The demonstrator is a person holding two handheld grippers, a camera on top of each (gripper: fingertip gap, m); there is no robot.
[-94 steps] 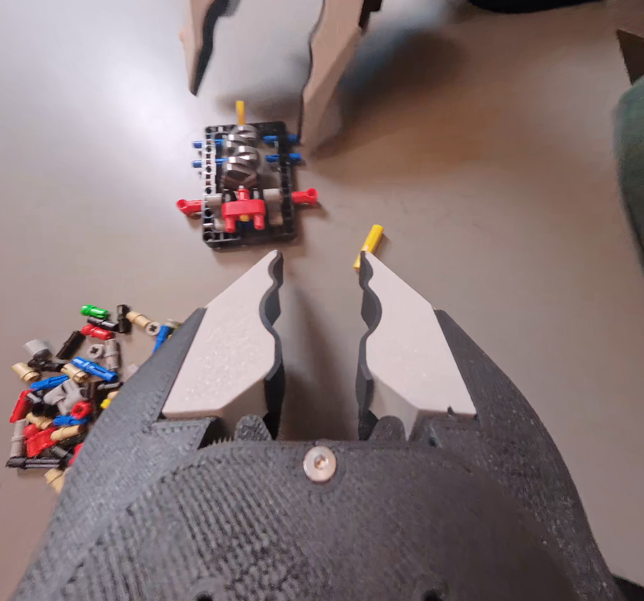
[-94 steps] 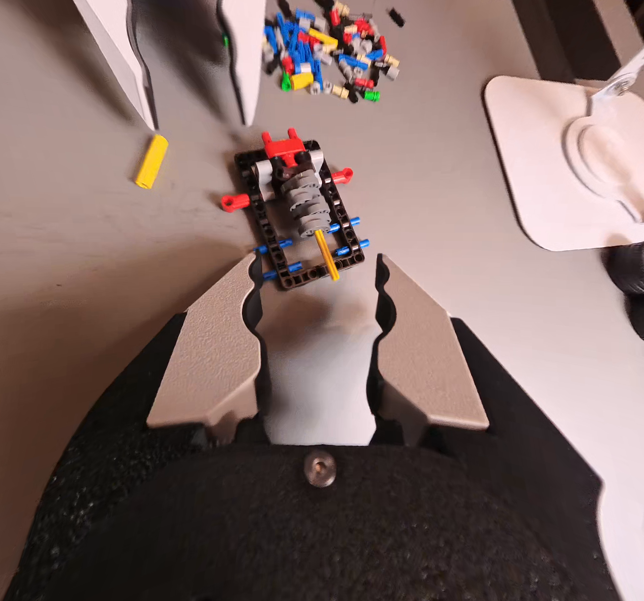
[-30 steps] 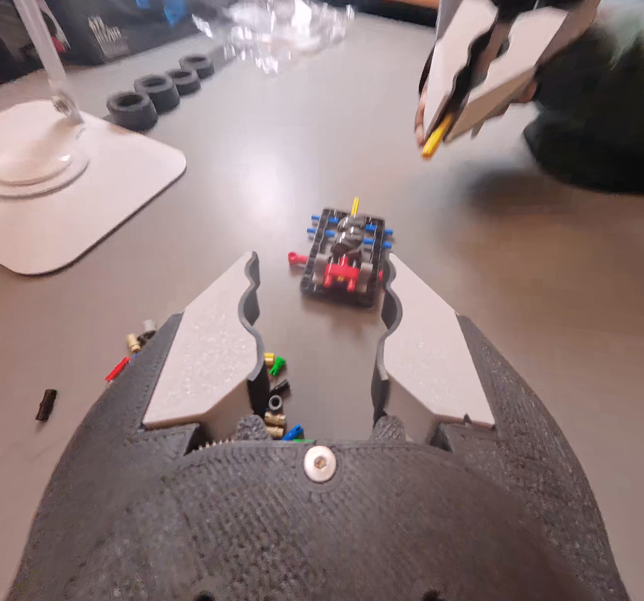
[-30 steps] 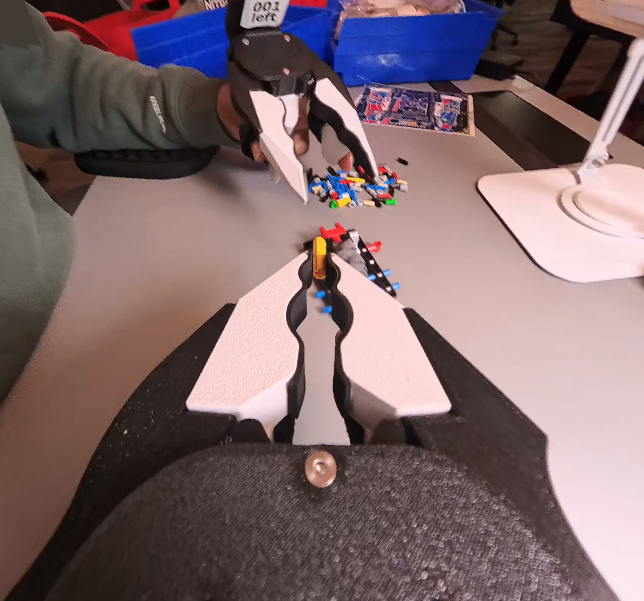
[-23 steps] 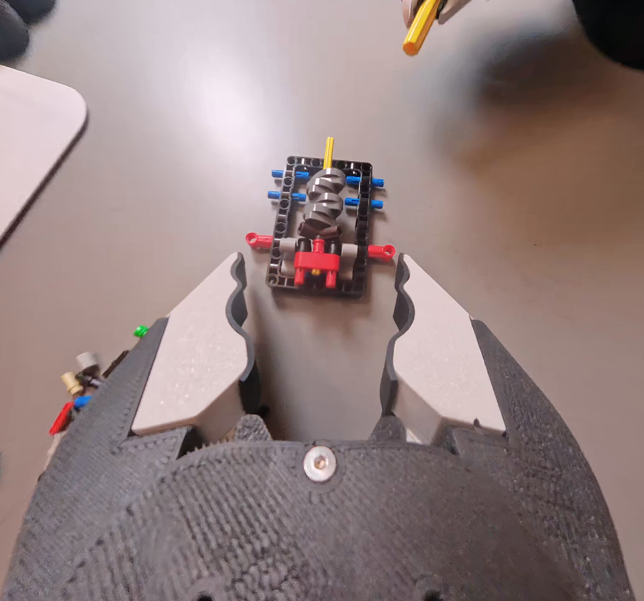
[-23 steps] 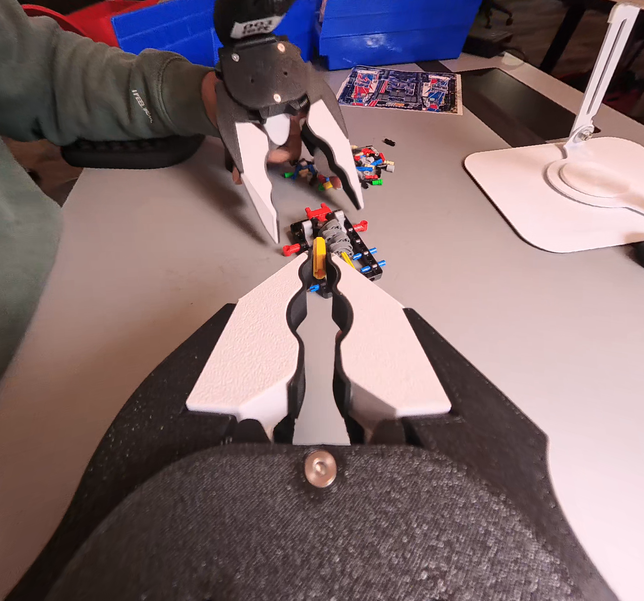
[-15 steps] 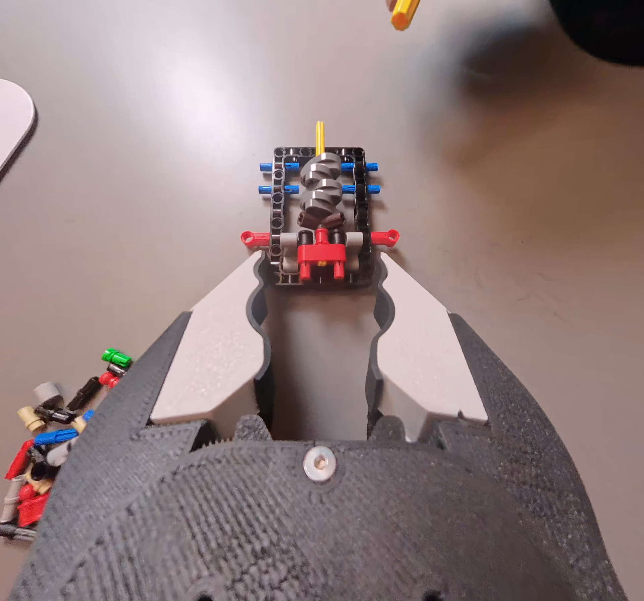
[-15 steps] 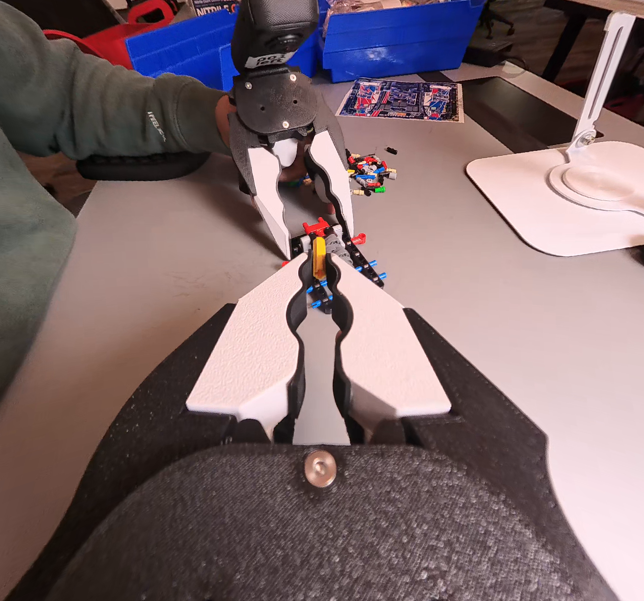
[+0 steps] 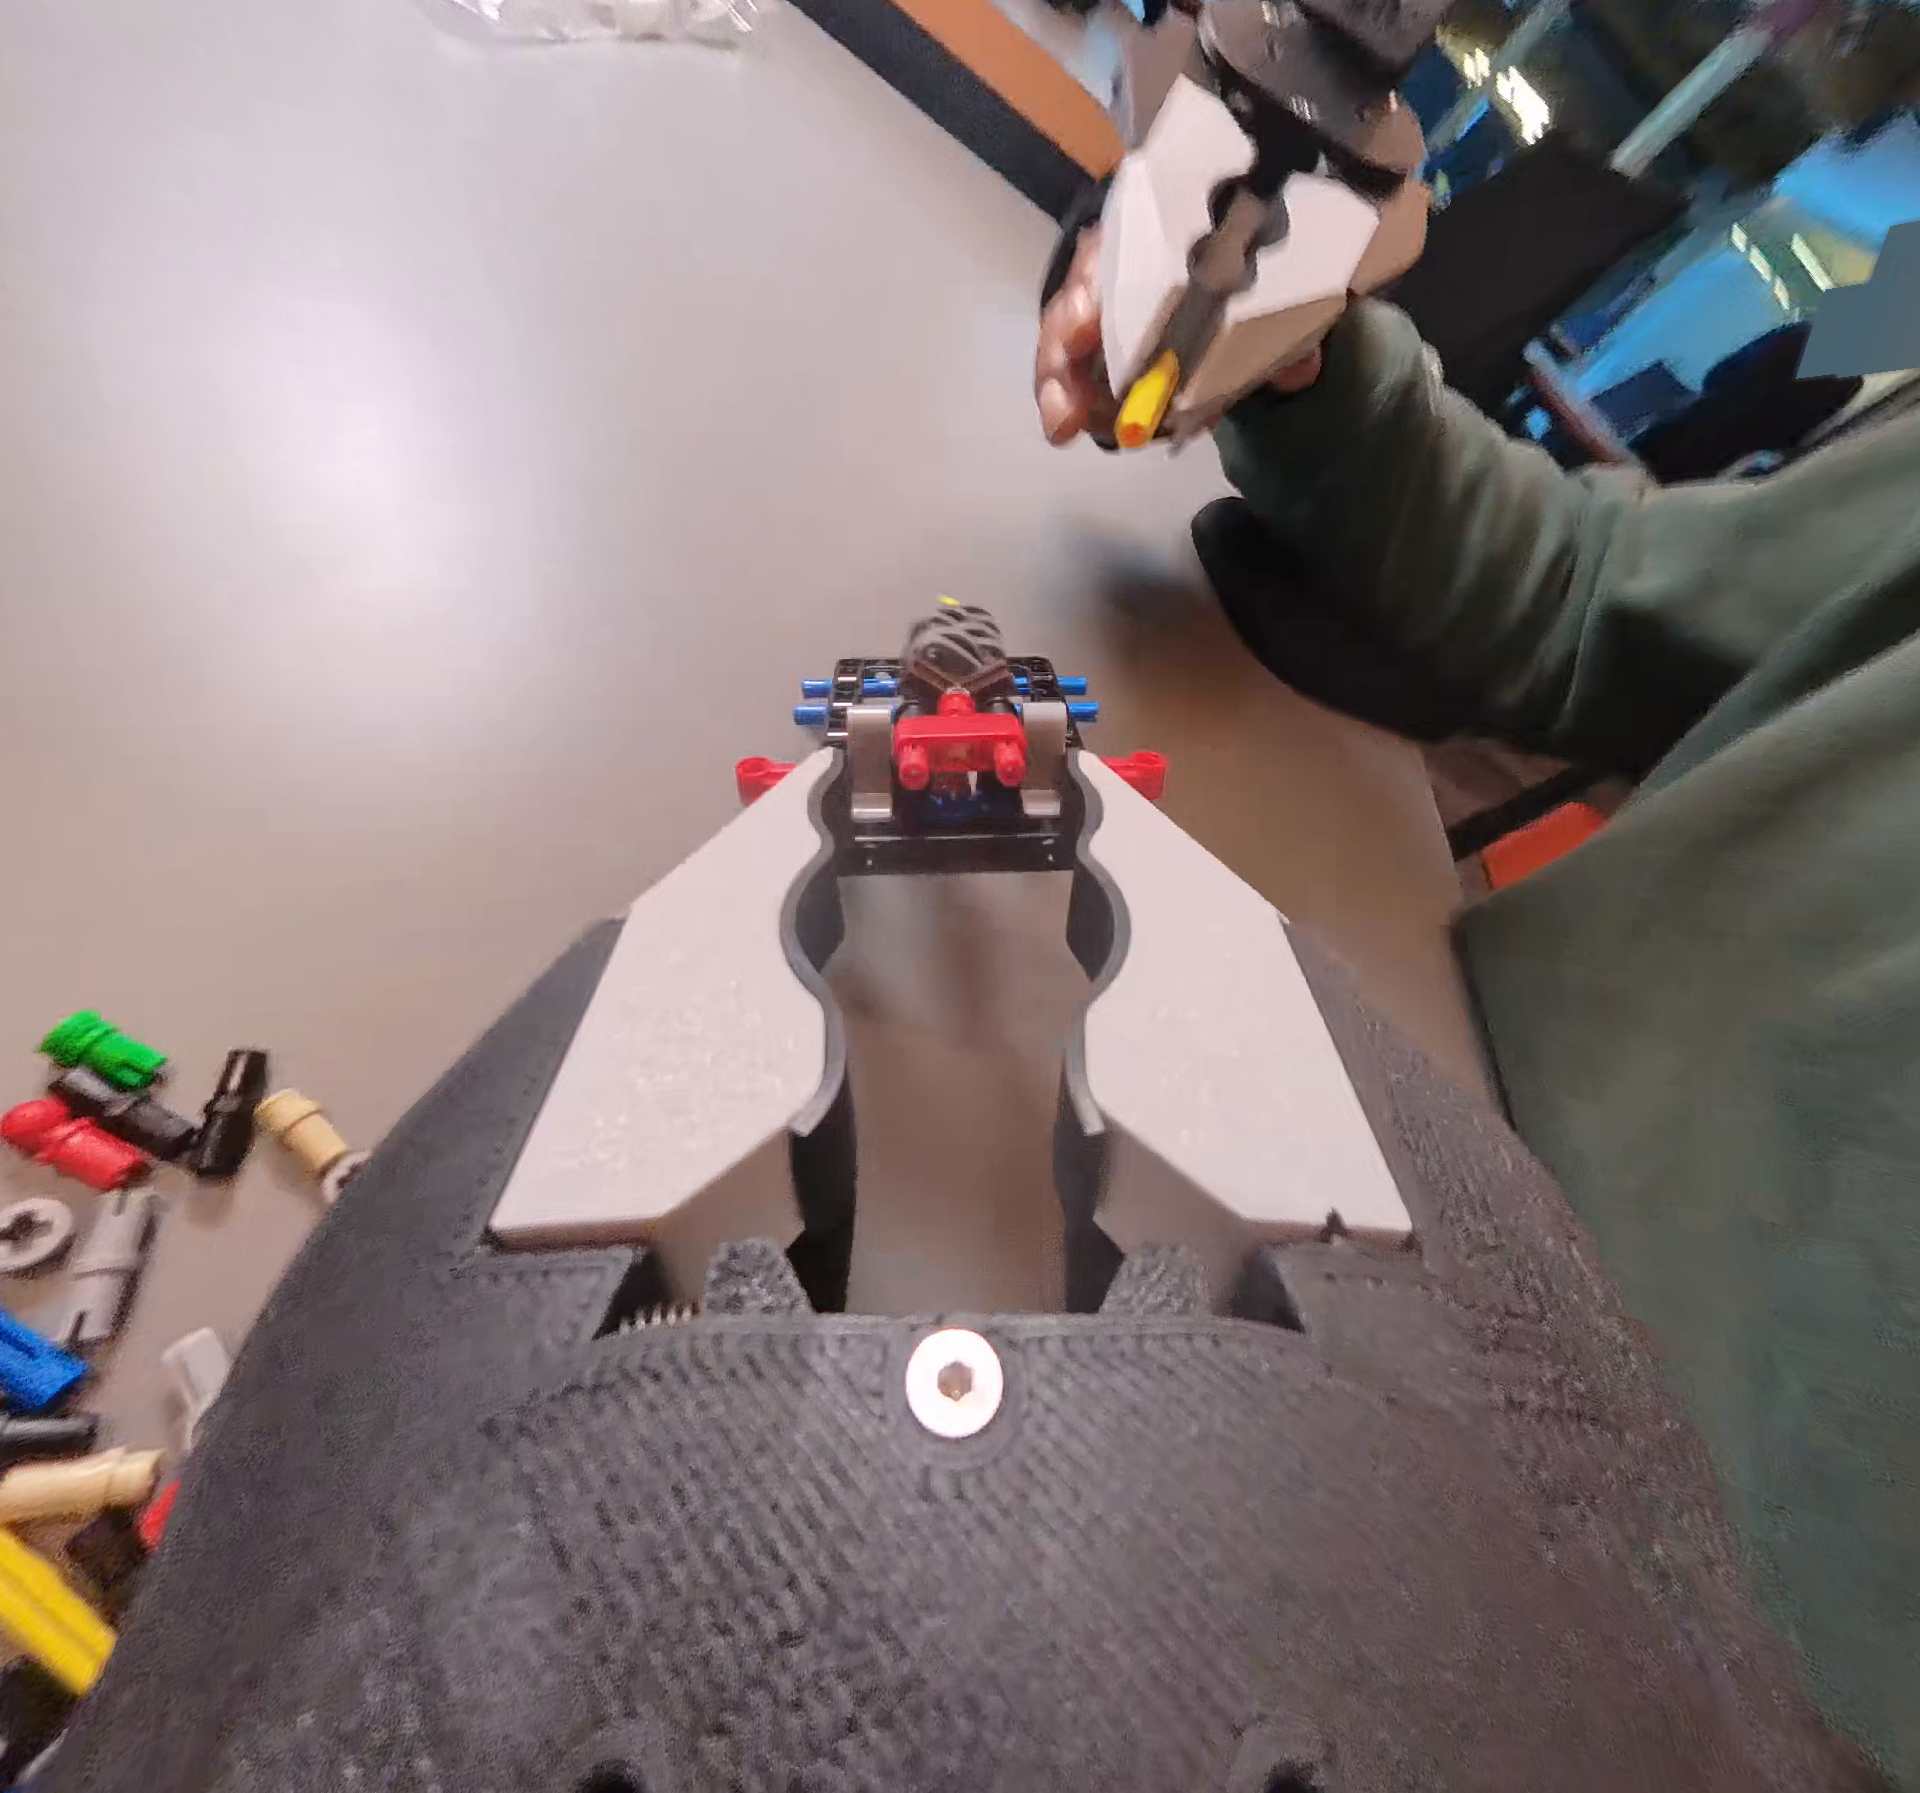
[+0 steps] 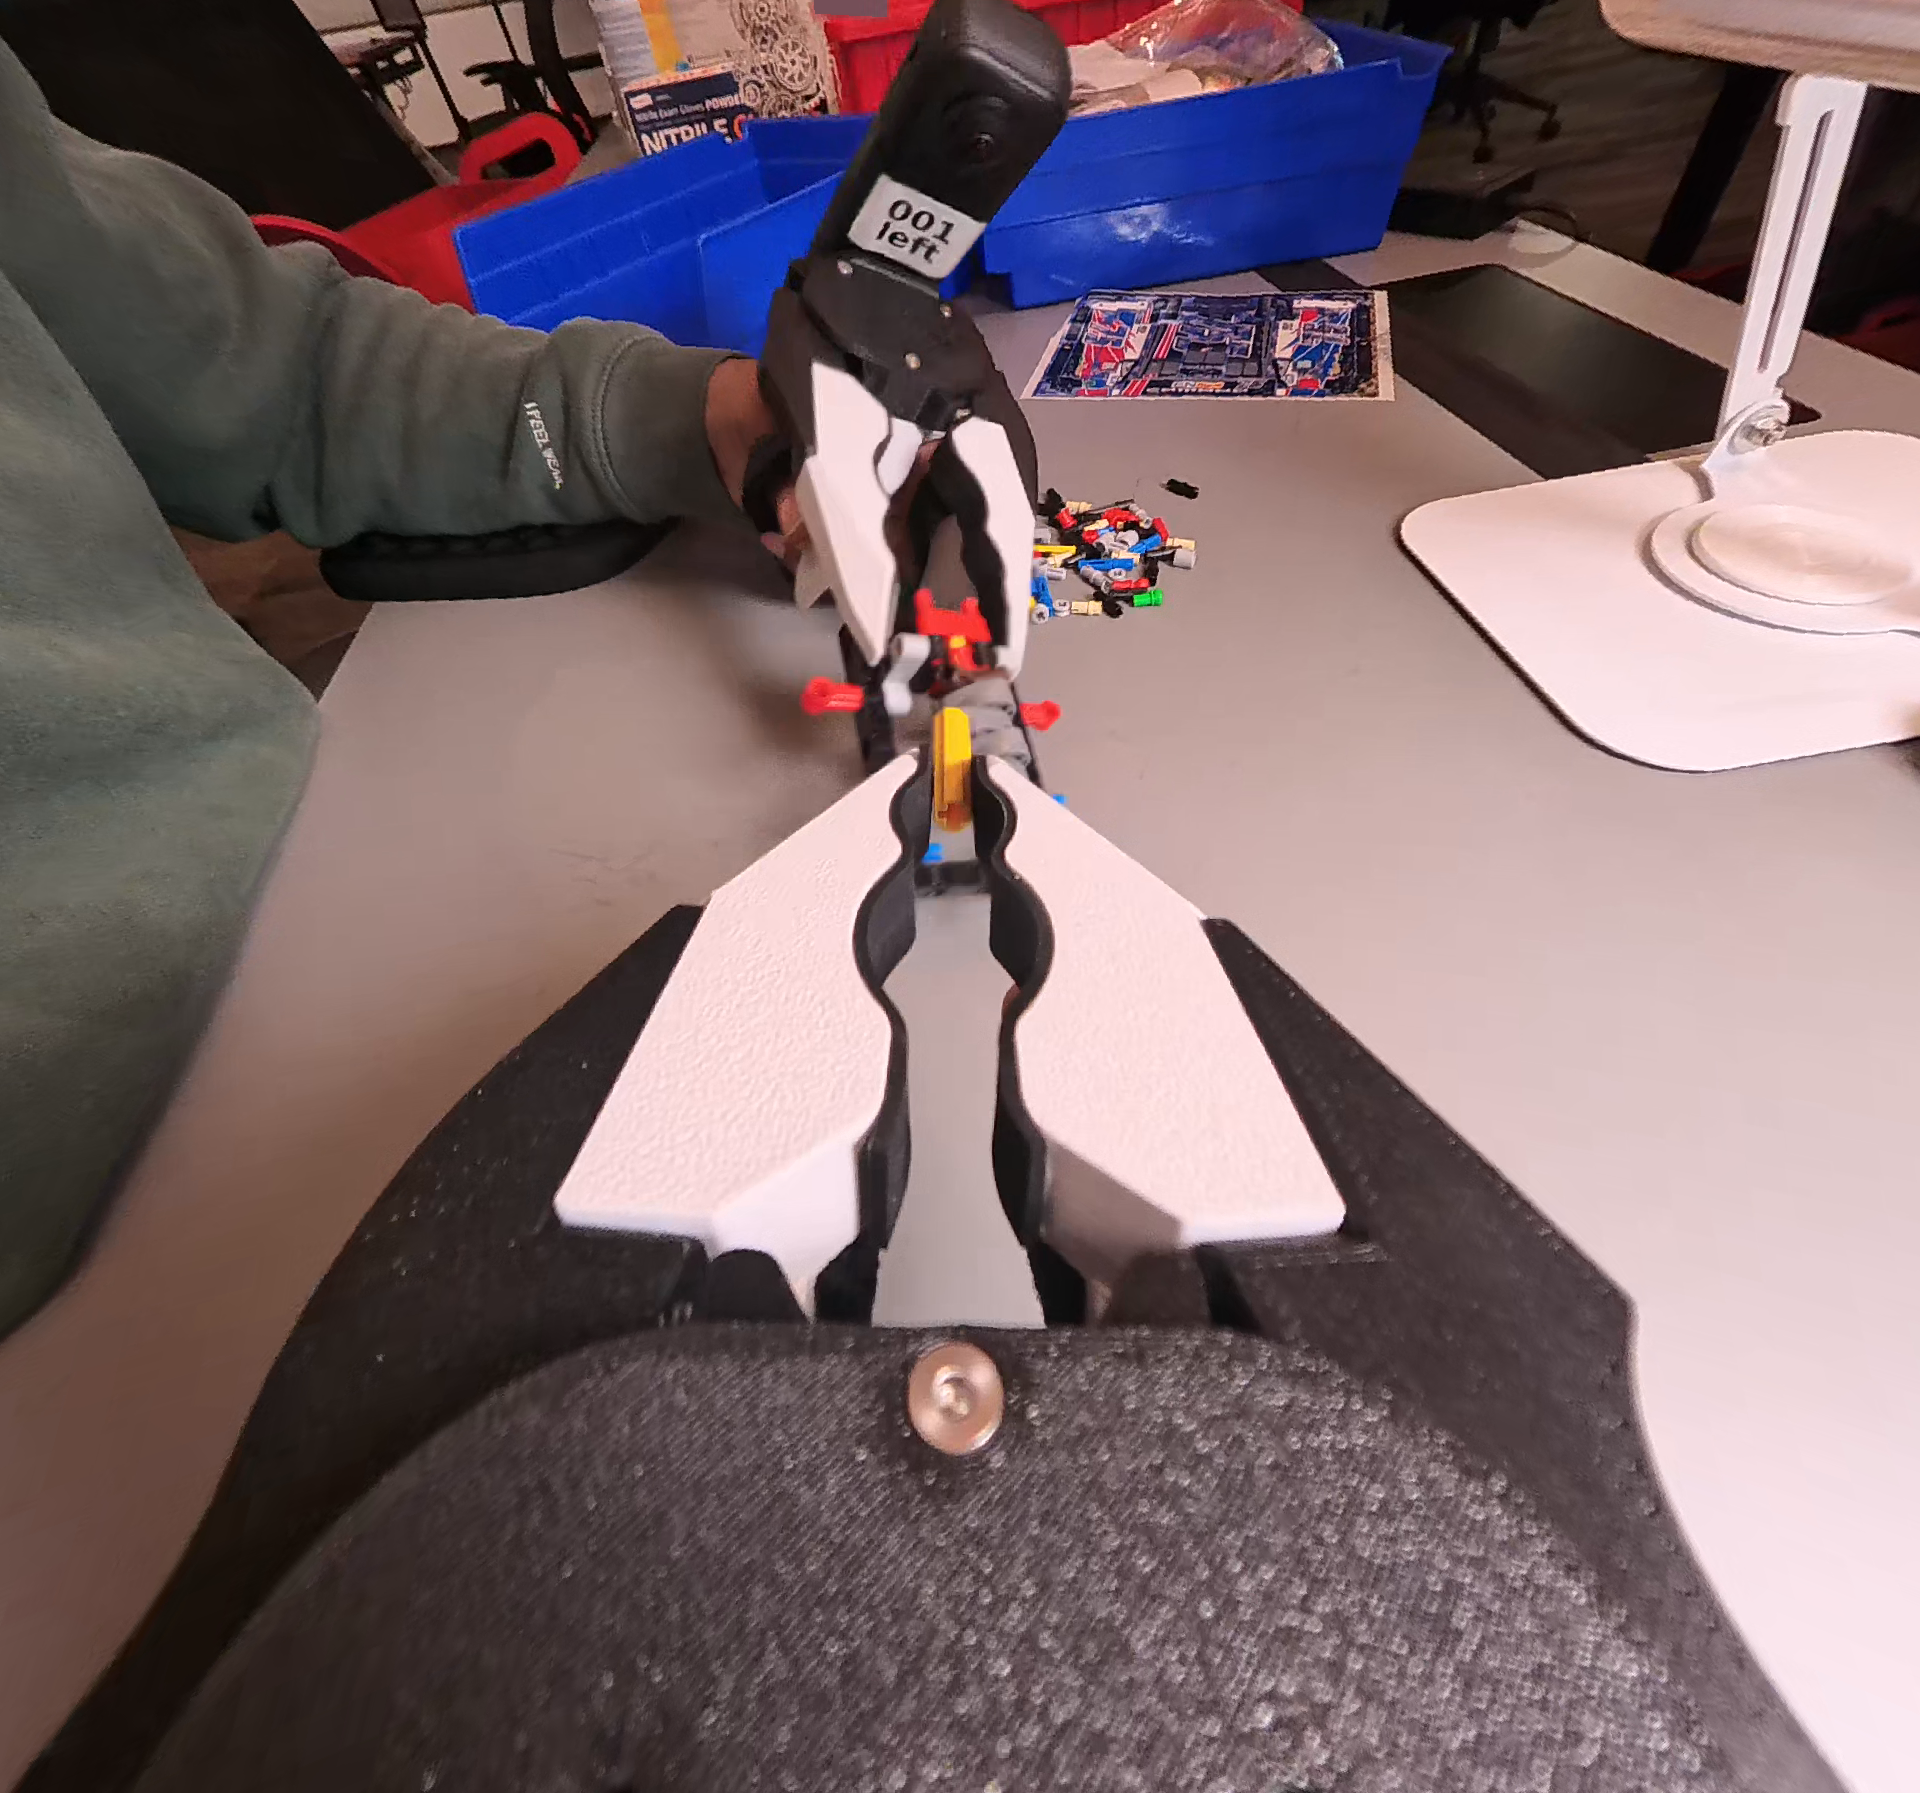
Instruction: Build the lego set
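Note:
The lego assembly point(image 9: 956, 751) is a black frame with grey gears, blue pins and red parts. My left gripper point(image 9: 956, 798) is shut on its near end, one finger on each side of the frame. In the right wrist view the left gripper point(image 10: 945, 647) holds that end tipped up off the grey table point(image 10: 1351, 912), and the assembly point(image 10: 992, 704) slopes down toward the right gripper. My right gripper point(image 10: 951, 767) is shut on a short yellow piece point(image 10: 951, 761) just above the assembly's other end. In the left wrist view the right gripper point(image 9: 1153, 393) hangs above and to the right of the assembly.
A pile of small loose parts point(image 10: 1112, 559) lies beside the left gripper, also showing in the left wrist view point(image 9: 94, 1172). A printed sheet point(image 10: 1216, 346), blue bins point(image 10: 1195, 154) and a white lamp base point(image 10: 1662, 600) stand beyond. Green sleeves point(image 9: 1558, 600) flank the work. My hands' fingertips stand some 10 cm from each other.
My left gripper moved from above the parts pile to the assembly, closed on its near end and tipped it up. The right gripper kept the yellow piece and came closer to the far end.

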